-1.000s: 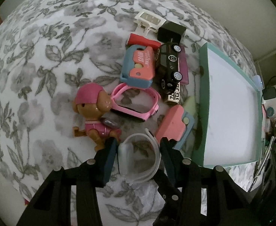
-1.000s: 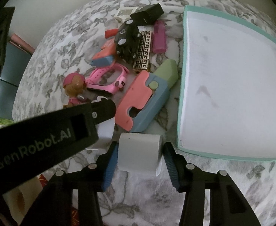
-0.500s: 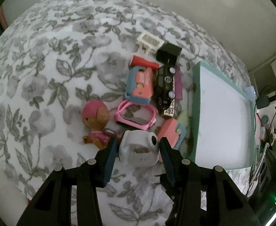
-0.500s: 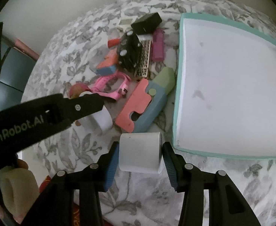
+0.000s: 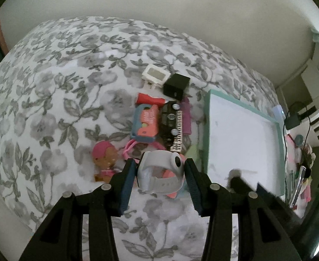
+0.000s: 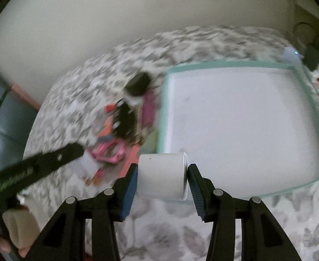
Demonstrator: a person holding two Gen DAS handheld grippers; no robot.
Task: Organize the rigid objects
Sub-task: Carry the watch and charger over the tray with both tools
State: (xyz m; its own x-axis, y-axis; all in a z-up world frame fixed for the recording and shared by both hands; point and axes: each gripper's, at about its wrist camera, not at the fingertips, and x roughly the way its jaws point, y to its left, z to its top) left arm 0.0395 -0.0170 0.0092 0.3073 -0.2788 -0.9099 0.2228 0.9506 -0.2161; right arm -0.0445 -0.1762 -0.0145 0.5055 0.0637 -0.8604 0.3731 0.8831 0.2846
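Floral-cloth counter (image 5: 57, 100) w/ teal tray (image 6: 242, 65), its floor bare. Left gripper (image 5: 158, 174) fingers clamp white watch (image 5: 159, 176), toy pile just beside tray. Right gripper (image 6: 161, 177) fingers clamp white cylinder (image 6: 161, 177) at tray's near edge. Step: carrying. Next, prob: lower both into tray, release.

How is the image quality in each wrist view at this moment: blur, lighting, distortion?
Left wrist view: dim, mostly sharp, with strong fisheye bulging of the floral cloth; the white watch in the jaws is crisp. Right wrist view: heavy motion blur smears the toy pile and teal tray, while the held white cylinder stays sharp.
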